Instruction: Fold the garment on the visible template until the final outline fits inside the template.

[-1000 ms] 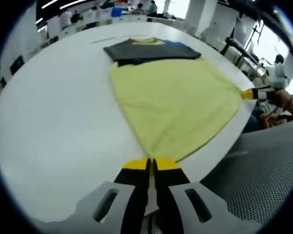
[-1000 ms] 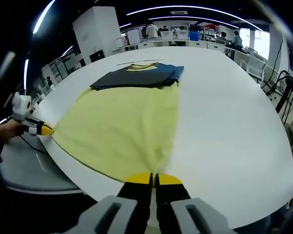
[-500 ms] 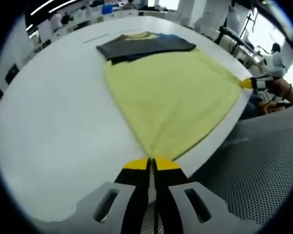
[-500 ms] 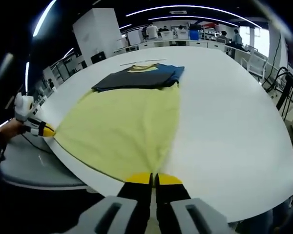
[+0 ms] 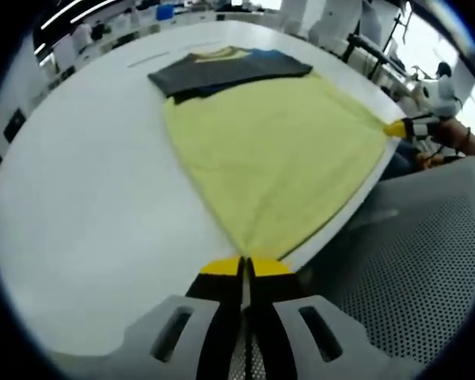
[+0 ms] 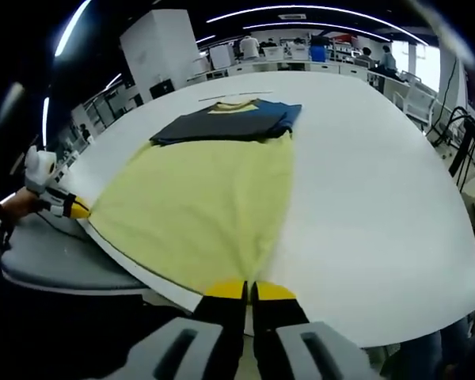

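A yellow garment (image 5: pixel 277 150) lies spread across a white table (image 5: pixel 87 206), its near edge hanging at the table's rim. The left gripper (image 5: pixel 245 267) and right gripper (image 6: pixel 249 290) each pinch a lower corner, jaws closed. Bare tabletop stretches on either side. Dark folded clothes (image 6: pixel 226 121) sit at the garment's far end, their shapes unclear.

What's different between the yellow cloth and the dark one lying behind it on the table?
The yellow garment is spread wide in a single layer, while the dark garment lies folded into a compact rectangle. The yellow one is pinched at two corners by the left gripper and right gripper; the dark one is untouched. Both lie on the white table.
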The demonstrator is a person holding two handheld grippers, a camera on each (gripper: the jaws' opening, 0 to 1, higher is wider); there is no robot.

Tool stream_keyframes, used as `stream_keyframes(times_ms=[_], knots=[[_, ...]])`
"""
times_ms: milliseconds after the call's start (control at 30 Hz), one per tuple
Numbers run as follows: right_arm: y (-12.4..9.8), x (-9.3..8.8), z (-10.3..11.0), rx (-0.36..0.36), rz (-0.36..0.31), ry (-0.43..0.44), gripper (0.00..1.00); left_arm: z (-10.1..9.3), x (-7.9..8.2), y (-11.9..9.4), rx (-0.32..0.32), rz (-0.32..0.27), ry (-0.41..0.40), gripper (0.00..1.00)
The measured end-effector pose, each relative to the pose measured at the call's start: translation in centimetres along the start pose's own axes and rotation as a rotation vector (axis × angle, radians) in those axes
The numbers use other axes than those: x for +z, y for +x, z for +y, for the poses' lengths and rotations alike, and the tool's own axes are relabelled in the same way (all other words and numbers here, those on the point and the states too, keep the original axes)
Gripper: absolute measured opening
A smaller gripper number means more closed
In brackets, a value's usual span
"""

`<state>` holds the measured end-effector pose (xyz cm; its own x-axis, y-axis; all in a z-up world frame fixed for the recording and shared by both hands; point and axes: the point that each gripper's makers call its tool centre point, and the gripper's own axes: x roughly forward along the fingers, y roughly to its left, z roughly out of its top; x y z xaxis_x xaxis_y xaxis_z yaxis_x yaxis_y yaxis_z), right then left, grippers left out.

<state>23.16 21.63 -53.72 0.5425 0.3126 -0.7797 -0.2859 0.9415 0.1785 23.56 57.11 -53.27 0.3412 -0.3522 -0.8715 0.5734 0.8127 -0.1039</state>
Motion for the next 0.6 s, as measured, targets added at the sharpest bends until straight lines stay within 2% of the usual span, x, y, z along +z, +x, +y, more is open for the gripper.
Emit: stream_keyframes(times_ms=[600], knots=[[-0.9,-1.6,0.7,0.013,0.051,-0.036,0.0,-0.9,-1.5,-1.0,-0.028,0.023,-0.002,0.0]])
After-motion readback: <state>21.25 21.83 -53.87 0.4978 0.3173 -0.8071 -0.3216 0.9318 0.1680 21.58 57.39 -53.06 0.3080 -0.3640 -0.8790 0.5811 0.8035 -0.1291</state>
